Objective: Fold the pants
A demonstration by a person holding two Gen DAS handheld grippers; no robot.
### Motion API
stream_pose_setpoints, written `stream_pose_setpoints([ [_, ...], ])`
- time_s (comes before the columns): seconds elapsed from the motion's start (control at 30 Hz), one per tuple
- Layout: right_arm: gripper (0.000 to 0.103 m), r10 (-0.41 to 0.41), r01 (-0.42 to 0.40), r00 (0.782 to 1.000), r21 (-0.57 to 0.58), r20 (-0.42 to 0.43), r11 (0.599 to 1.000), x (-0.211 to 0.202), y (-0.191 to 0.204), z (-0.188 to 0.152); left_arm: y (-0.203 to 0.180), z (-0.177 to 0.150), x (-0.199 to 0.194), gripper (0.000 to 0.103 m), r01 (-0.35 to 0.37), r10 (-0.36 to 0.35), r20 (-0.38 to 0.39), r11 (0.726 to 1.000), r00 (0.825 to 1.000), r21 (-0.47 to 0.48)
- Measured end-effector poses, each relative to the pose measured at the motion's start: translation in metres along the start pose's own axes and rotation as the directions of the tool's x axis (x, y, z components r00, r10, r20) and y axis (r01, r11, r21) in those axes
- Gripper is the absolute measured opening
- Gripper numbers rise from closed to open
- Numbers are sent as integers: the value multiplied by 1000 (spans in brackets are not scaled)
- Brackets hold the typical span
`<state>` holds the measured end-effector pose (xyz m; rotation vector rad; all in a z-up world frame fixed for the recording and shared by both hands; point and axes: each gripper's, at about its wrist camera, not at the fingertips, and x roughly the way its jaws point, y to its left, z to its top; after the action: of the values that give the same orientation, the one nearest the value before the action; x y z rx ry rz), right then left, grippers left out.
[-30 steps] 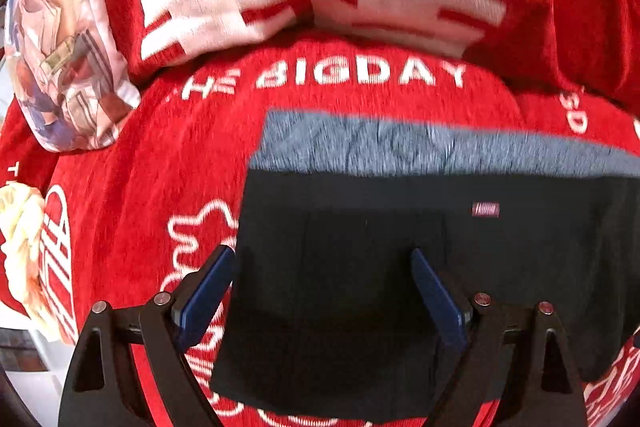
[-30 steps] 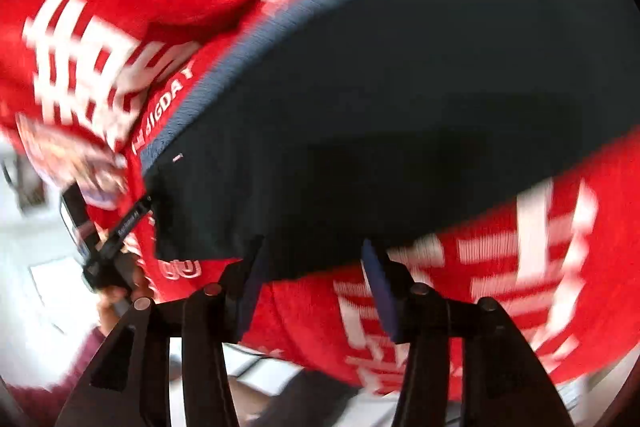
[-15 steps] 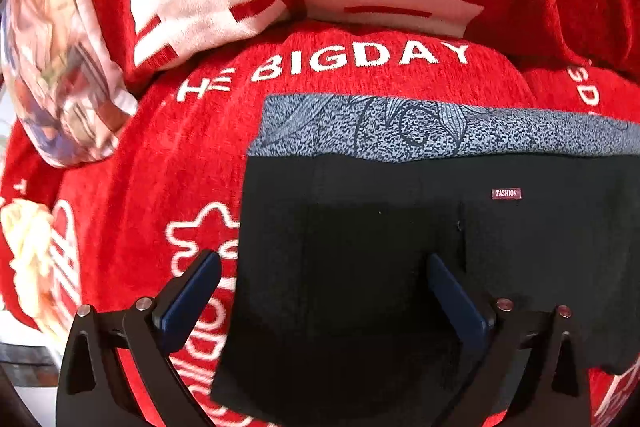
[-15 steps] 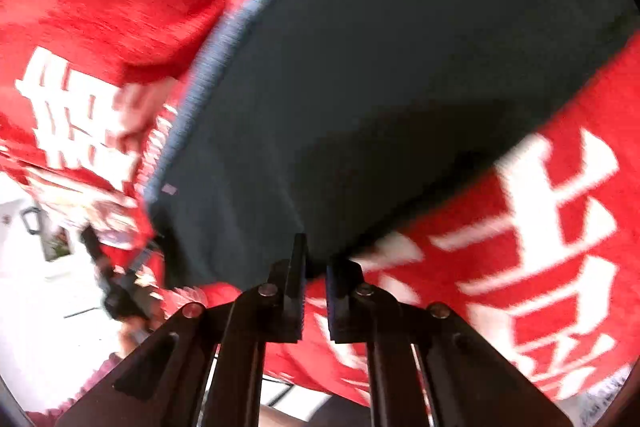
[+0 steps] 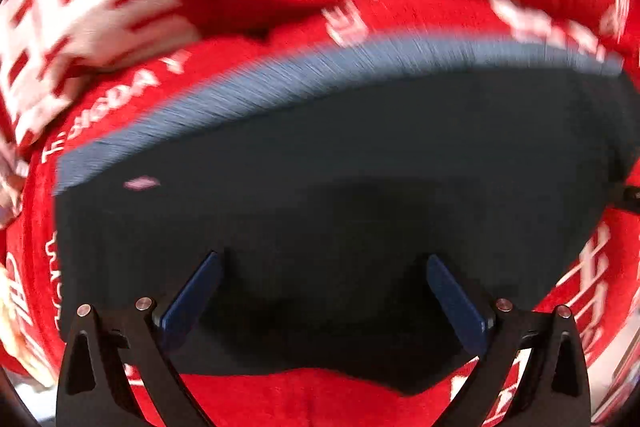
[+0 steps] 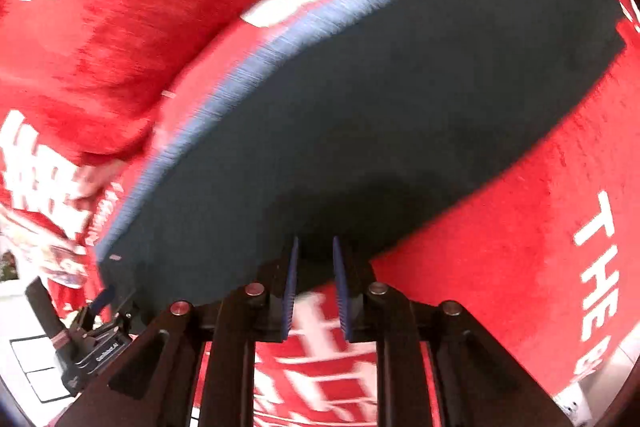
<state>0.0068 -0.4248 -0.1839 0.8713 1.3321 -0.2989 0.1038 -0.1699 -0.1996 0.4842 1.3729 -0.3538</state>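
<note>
Black pants point(image 5: 340, 195) with a grey-blue patterned waistband point(image 5: 320, 67) lie folded flat on a red blanket point(image 5: 320, 399). My left gripper point(image 5: 320, 291) is wide open, its blue pads over the pants' near edge, holding nothing. In the right wrist view the same pants point(image 6: 360, 115) stretch away to the upper right. My right gripper point(image 6: 314, 267) has its pads close together at the pants' near hem, with a narrow gap between them; whether cloth is pinched is hidden. The left gripper point(image 6: 102, 301) shows at the pants' far left corner.
The red blanket point(image 6: 520, 227) with white lettering covers the whole surface. A white and red patterned cushion point(image 5: 72, 7) lies at the back left. A white floor or board point(image 6: 32, 375) shows beyond the blanket's left edge.
My left gripper has swung right along the pants' near edge, staying open. My right gripper shut to a narrow gap half a second ago and stays at the hem. Both views are motion-blurred.
</note>
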Motion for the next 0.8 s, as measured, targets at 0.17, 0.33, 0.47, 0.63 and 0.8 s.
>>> stream_pose_setpoints([
  [0.17,24,-11,0,998,164,68,986,-37,-68,-1,-15,5,-22,103,3,-4,24,999,1000,46],
  [0.33,51,-55,-11,976,303,209,953,-76,-139,39,-43,31,-40,103,37,-40,89,999,995,24],
  [0.47,51,-67,-31,965,363,253,931,-77,-174,76,-83,46,-26,103,31,-35,91,998,995,46],
  [0.63,20,-15,-74,973,368,231,927,-64,-195,105,-98,42,-11,103,-5,5,42,1000,999,13],
  [0.8,20,-13,-51,979,305,203,951,-75,-220,89,-114,40,-15,103,-97,91,63,991,994,92],
])
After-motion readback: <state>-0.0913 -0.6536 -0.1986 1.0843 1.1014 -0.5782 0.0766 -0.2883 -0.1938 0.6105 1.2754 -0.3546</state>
